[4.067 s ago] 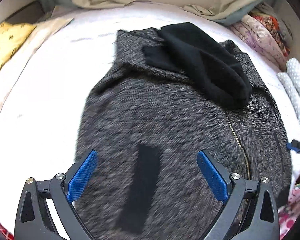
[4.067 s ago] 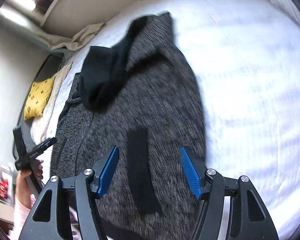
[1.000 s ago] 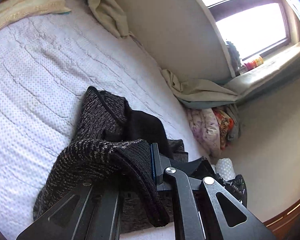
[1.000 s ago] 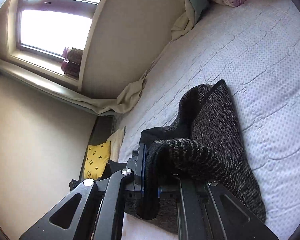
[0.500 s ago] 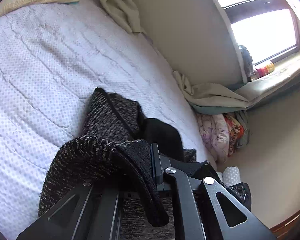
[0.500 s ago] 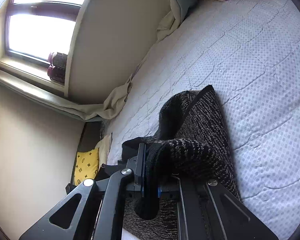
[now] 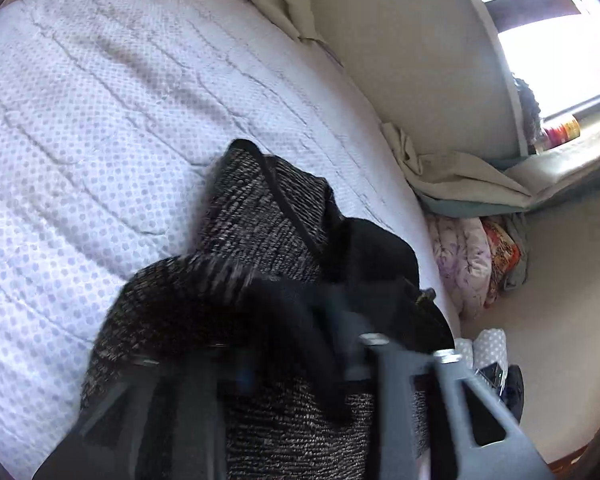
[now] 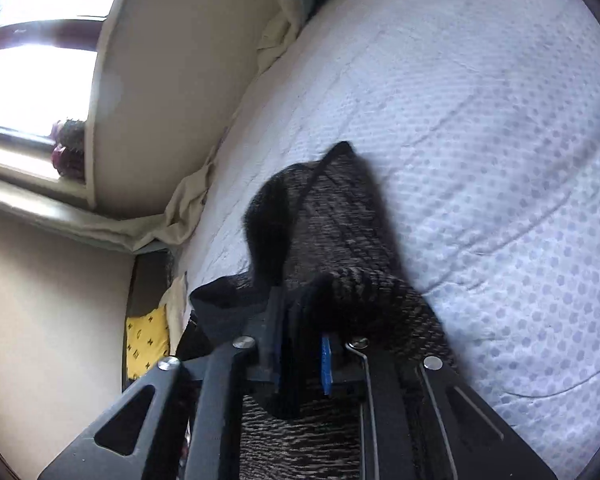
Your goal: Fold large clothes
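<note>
A grey-and-black knit jacket [image 7: 260,216] lies bunched on the white dotted bed cover [image 7: 100,120], its black lining turned out beside the grey knit. My left gripper [image 7: 268,320] is blurred and low over the jacket; its jaws are opening and stand apart, with a fold of the hem draped loosely between them. In the right wrist view the same jacket [image 8: 340,216] lies on the bed cover [image 8: 480,120]. The jaws of my right gripper [image 8: 300,320] are opening too; a blue pad [image 8: 326,364] shows bare beside the black hem hanging between the fingers.
A beige blanket [image 7: 452,176] is crumpled along the wall at the bed's far edge, with floral bedding [image 7: 468,264] piled beside it. A yellow patterned pillow [image 8: 146,344] lies at the bed's other end. Small items stand on the window sill [image 8: 68,148].
Both grippers have sunk toward the bed with the hem. Their jaws, clamped on the folded knit earlier, have parted, the left much wider than the right.
</note>
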### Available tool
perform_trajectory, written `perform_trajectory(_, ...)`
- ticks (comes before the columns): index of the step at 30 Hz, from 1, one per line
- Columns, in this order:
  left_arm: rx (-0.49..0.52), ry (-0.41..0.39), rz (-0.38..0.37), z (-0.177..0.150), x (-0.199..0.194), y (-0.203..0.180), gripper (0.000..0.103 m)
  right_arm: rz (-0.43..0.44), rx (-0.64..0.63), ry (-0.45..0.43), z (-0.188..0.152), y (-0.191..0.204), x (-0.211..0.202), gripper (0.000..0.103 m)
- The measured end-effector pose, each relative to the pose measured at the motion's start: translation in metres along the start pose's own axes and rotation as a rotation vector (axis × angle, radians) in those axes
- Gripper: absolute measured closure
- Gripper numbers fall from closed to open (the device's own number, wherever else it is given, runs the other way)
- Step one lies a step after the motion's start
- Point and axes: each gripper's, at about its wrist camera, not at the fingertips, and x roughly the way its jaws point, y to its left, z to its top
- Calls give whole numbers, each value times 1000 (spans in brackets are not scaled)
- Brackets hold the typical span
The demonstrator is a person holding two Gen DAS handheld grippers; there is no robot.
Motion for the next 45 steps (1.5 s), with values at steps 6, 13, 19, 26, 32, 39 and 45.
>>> perform_trajectory(6, -18, -90, 26, 0, -30, -3, 22, -9, 39, -37, 5, -2, -19, 65)
perform_trajectory(13, 42, -147, 106, -10, -60, -25, 22, -73, -40, -129, -1, 28, -55, 53)
perform_trajectory(19, 249, -116, 171, -54, -64, -84, 20, -203, -262, -154, -34, 85, -85, 53)
perform_trajectory(26, 493, -2, 260, -146, -31, -131, 18, -405, -723, -87, -132, 142, -69, 53)
perform_trajectory(32, 527, 56, 346, -178, 17, -121, 18, -414, -831, 48, -180, 136, -4, 74)
perform_trajectory(39, 590, 87, 445, -192, 47, -101, 18, -533, -932, 145, -204, 106, 42, 78)
perform_trajectory(45, 645, 52, 482, -208, 52, -106, 16, -513, -956, 125, -207, 88, 46, 78)
